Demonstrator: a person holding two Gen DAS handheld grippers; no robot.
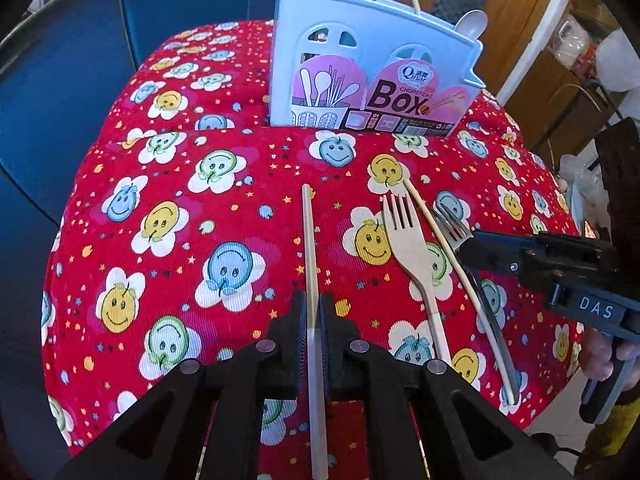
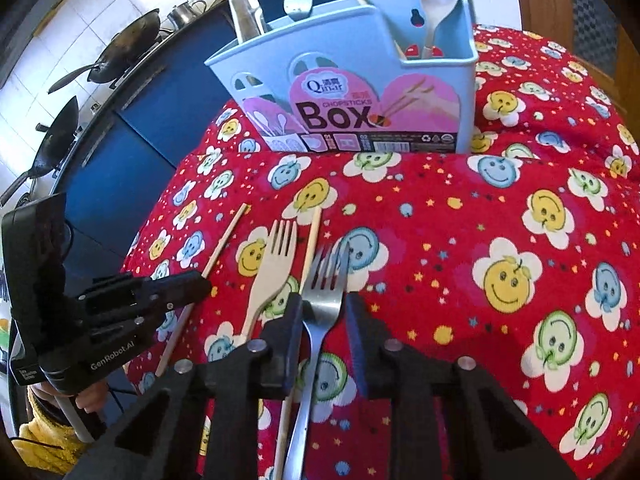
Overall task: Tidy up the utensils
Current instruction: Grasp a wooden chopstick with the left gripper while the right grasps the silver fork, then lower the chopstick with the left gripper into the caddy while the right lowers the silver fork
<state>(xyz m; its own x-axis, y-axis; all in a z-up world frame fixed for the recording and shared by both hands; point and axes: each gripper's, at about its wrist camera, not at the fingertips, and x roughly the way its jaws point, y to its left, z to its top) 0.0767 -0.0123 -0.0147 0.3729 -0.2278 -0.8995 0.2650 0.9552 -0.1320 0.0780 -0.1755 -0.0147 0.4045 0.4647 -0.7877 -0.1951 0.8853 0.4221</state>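
Observation:
A light blue chopsticks box [image 1: 372,80] stands at the back of the red smiley cloth [image 1: 200,200], holding a fork, a spoon and a chopstick; it also shows in the right wrist view [image 2: 432,92]. My left gripper [image 1: 313,308] is shut on a pale chopstick [image 1: 309,240] lying on the cloth. A wooden fork [image 1: 408,240], a second chopstick [image 1: 444,248] and a metal fork [image 1: 454,228] lie to its right. My right gripper [image 2: 322,312] straddles the metal fork [image 2: 326,284], its jaws still apart around the neck.
Blue cabinet fronts [image 1: 60,92] lie behind and left of the cloth. Woks and pans [image 2: 120,48] sit on a counter at the far left. A wooden door [image 1: 520,40] stands at the back right.

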